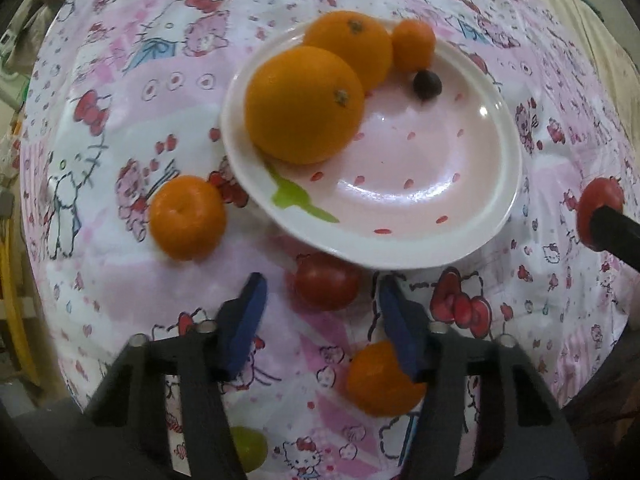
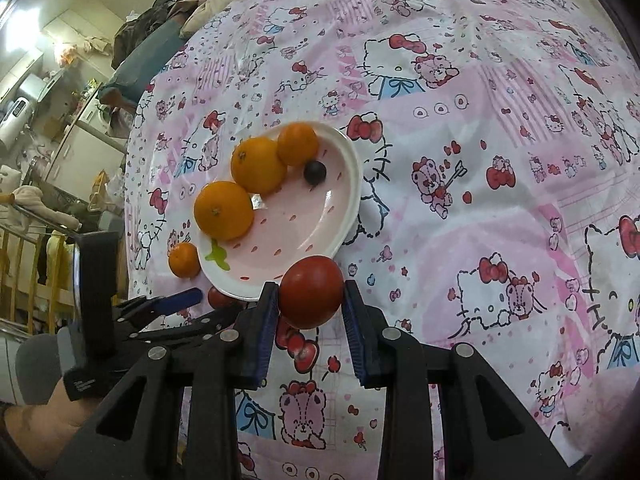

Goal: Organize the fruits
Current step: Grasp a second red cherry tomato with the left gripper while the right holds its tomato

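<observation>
A pink-and-white plate (image 1: 420, 208) holds two large oranges (image 1: 302, 104), a small tangerine (image 1: 413, 44) and a dark grape (image 1: 427, 85). My left gripper (image 1: 320, 292) is open over the cloth, with a small red tomato (image 1: 326, 280) just ahead between its fingertips. A tangerine (image 1: 186, 216) lies left of the plate and another (image 1: 380, 380) under the right finger. My right gripper (image 2: 310, 296) is shut on a large red tomato (image 2: 311, 296), held at the plate's (image 2: 344, 216) near edge; it also shows in the left wrist view (image 1: 600, 208).
A green grape (image 1: 250, 448) lies near the bottom edge beneath the left gripper. The Hello Kitty cloth (image 2: 480, 200) covers the table. Room clutter and furniture (image 2: 48, 120) stand past the table's left edge.
</observation>
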Tool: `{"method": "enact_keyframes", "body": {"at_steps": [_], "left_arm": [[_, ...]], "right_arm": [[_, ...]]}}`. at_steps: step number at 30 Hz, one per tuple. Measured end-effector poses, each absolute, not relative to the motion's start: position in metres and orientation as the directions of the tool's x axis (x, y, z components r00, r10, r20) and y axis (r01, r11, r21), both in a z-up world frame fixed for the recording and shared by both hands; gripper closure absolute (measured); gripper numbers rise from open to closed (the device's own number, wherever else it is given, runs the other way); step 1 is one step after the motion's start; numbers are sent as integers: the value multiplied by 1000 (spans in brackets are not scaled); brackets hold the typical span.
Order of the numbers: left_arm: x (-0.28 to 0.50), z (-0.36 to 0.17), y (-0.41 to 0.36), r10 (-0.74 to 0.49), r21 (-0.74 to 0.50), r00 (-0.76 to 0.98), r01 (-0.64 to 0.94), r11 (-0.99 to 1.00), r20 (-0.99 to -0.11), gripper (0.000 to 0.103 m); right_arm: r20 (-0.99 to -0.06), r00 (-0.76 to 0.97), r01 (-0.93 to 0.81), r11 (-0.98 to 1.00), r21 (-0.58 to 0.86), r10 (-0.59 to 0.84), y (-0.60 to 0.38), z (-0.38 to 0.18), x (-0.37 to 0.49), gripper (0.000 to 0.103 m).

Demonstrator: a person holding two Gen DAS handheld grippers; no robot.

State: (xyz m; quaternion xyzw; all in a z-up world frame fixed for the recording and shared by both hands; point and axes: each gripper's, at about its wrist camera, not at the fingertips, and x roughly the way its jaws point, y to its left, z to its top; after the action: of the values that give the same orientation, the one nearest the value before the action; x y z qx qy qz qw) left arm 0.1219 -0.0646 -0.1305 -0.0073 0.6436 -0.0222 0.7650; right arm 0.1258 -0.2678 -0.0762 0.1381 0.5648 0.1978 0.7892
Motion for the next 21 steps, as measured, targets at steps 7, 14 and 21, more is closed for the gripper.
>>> {"method": "enact_keyframes", "body": {"at_steps": [7, 14, 21], "left_arm": [[130, -132, -75, -31, -23, 184, 46, 999, -983, 74], [123, -121, -70, -41, -32, 193, 49, 998, -980, 74], [106, -107, -53, -46, -44, 210, 13, 999, -977, 74]], "right_arm": [[-836, 289, -153, 884, 441, 467, -271, -74, 126, 70], [-839, 290, -170, 887, 428, 461, -266, -74, 126, 70], [-850, 291, -169, 898, 407, 440, -265, -77, 127, 70]]}}
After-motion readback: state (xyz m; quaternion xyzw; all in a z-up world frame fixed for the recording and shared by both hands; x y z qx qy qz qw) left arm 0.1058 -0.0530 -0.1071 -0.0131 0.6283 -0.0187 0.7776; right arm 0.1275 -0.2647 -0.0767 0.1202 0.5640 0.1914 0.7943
